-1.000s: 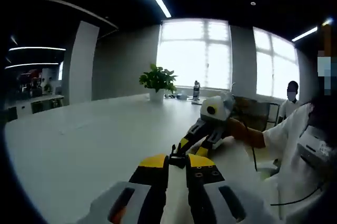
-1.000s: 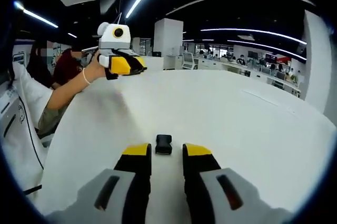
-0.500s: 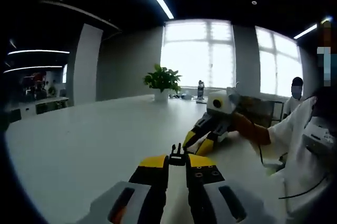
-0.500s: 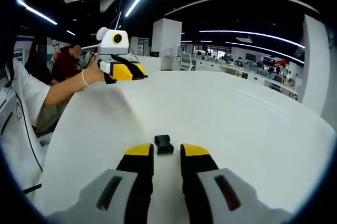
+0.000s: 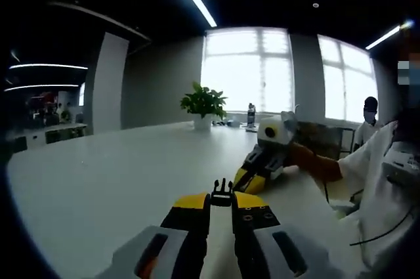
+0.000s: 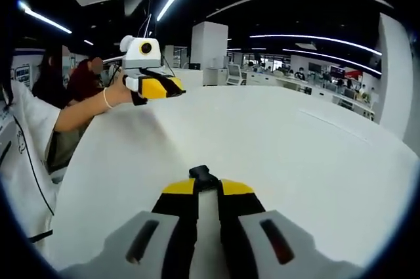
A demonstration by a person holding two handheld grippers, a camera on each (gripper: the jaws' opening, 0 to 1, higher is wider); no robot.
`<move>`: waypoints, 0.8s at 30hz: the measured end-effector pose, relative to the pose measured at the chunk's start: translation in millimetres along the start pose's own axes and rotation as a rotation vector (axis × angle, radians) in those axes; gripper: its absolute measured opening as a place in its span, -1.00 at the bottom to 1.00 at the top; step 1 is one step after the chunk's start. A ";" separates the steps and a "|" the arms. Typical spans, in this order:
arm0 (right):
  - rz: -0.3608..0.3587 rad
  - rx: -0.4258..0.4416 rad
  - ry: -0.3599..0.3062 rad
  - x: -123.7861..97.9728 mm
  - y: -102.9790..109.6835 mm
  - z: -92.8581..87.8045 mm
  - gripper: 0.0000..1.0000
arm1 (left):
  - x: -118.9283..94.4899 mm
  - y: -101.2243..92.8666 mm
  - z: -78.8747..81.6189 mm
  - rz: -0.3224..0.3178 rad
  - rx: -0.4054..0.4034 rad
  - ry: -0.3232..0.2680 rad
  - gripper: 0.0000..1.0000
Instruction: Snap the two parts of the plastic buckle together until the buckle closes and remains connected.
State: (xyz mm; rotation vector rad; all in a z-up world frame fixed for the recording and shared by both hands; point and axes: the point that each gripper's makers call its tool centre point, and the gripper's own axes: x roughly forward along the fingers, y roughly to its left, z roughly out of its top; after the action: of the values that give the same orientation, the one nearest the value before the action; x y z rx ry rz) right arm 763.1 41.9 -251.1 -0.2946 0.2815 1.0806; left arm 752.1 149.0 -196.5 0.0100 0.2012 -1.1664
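Observation:
My left gripper [image 5: 221,200] is shut on the black pronged half of the buckle [image 5: 222,192], whose prongs stick up past the yellow tips. In the right gripper view, my right gripper [image 6: 207,188] is shut on the other black buckle half [image 6: 200,174], low over the white table [image 6: 275,141]. The two halves are apart. The left gripper view has the right gripper [image 5: 252,175] ahead and to the right, held by a hand. Seen from the right gripper view, the left gripper [image 6: 169,85] is raised at upper left, above the table.
A potted plant [image 5: 203,103] and a bottle [image 5: 251,113] stand at the table's far edge before bright windows. A person [image 5: 369,113] sits at the back right. The holder's white sleeve [image 6: 26,121] and forearm [image 6: 82,111] lie along the left.
The right gripper's jaws have come together on the buckle half that lay between them on the table. The left gripper keeps its hold on the pronged half.

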 end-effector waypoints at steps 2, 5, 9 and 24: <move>-0.008 -0.005 -0.002 -1.7 0.0 0.0 -0.77 | 1.9 0.0 -2.0 0.002 0.008 0.007 -0.76; -0.001 0.011 -0.047 -5.0 0.1 7.9 -0.77 | 3.5 0.8 -5.6 0.004 0.022 0.025 -0.76; 0.010 0.002 -0.097 -6.7 0.6 20.4 -0.77 | 4.9 -5.2 -4.7 -0.024 0.035 0.021 -0.76; 0.079 0.076 -0.198 8.7 -10.6 63.4 -0.77 | 1.3 -1.6 20.6 -0.014 0.072 -0.048 -0.76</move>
State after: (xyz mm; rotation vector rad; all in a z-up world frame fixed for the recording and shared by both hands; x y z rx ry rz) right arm 781.5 67.9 -194.5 -0.1080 0.1577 1.1651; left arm 754.3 144.9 -176.3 0.0444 0.1172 -1.1866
